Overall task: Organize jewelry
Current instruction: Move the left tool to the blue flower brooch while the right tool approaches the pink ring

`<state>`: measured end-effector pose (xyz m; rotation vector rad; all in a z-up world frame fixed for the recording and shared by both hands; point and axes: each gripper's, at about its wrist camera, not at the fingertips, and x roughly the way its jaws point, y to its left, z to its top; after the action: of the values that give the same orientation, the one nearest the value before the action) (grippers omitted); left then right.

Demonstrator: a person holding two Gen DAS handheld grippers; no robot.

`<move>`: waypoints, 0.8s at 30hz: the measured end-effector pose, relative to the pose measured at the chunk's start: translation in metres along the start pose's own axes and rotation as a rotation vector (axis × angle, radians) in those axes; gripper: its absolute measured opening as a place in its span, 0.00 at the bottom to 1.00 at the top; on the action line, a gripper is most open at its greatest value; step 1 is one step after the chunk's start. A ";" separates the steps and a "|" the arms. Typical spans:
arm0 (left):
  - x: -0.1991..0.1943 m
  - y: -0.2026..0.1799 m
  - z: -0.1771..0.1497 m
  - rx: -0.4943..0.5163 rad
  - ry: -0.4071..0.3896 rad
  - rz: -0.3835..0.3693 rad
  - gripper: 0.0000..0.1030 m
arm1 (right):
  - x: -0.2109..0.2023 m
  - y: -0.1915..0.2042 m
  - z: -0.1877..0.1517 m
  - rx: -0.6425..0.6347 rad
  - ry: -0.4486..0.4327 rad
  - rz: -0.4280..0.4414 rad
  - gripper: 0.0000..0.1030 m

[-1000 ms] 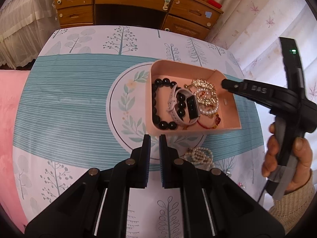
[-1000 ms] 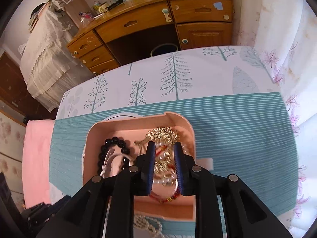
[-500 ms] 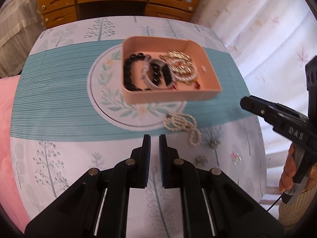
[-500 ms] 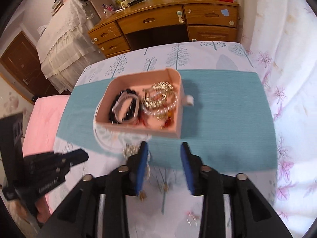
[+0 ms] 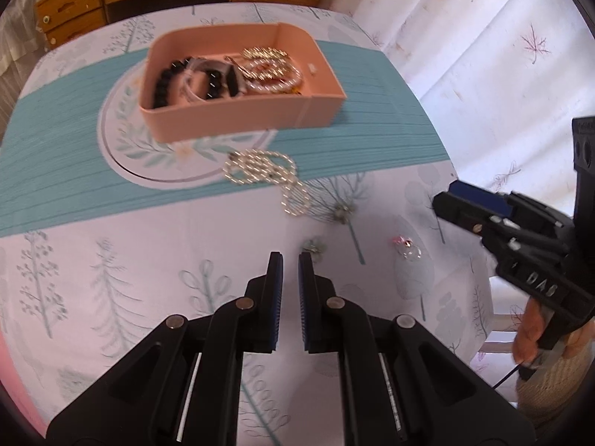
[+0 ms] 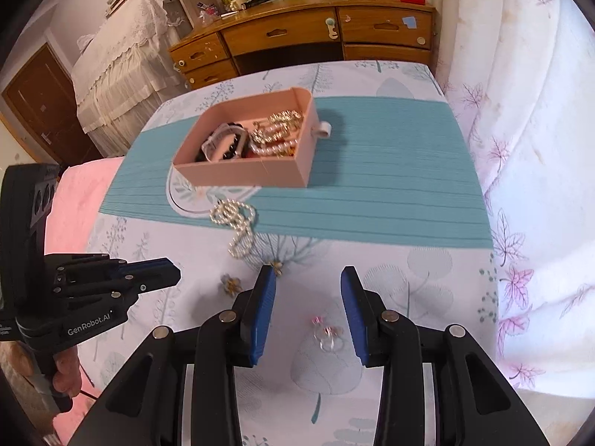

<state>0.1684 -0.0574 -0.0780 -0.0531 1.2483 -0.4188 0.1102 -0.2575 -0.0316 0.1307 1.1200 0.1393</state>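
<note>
A pink box (image 5: 241, 119) (image 6: 245, 176) on the table holds a black bead bracelet (image 5: 165, 83), a watch (image 6: 223, 143) and gold and pearl chains (image 5: 273, 68). A pearl necklace (image 5: 266, 174) (image 6: 236, 223) lies on the cloth in front of the box. Two small flower earrings (image 6: 230, 284) (image 6: 277, 267) and a clear pink-tipped ring piece (image 6: 327, 334) (image 5: 407, 247) lie nearer. My left gripper (image 5: 290, 271) is shut and empty, above the cloth. My right gripper (image 6: 308, 286) is open, its fingers either side of the clear ring piece.
The table has a white tree-print cloth with a teal band (image 6: 390, 193). A wooden desk with drawers (image 6: 316, 33) stands behind. A curtain (image 6: 520, 111) hangs at the right, and a pink cover (image 6: 74, 200) lies at the left.
Both grippers have pulled back from the box toward the table's near edge. My right gripper has opened wider and now sits over the clear ring piece.
</note>
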 end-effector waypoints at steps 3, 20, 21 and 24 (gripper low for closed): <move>0.008 -0.005 -0.007 -0.009 0.001 -0.014 0.06 | 0.010 -0.005 -0.014 0.017 0.015 0.002 0.36; 0.038 -0.022 -0.038 0.005 0.005 0.000 0.06 | 0.038 -0.027 -0.073 0.082 0.032 0.064 0.35; 0.038 -0.022 -0.038 0.005 0.004 0.000 0.06 | 0.039 -0.025 -0.073 0.079 0.027 0.067 0.35; 0.038 -0.022 -0.037 0.005 -0.004 0.000 0.06 | 0.042 -0.019 -0.071 0.061 0.011 0.072 0.29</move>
<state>0.1371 -0.0837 -0.1184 -0.0494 1.2437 -0.4214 0.0652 -0.2661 -0.1024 0.2250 1.1316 0.1699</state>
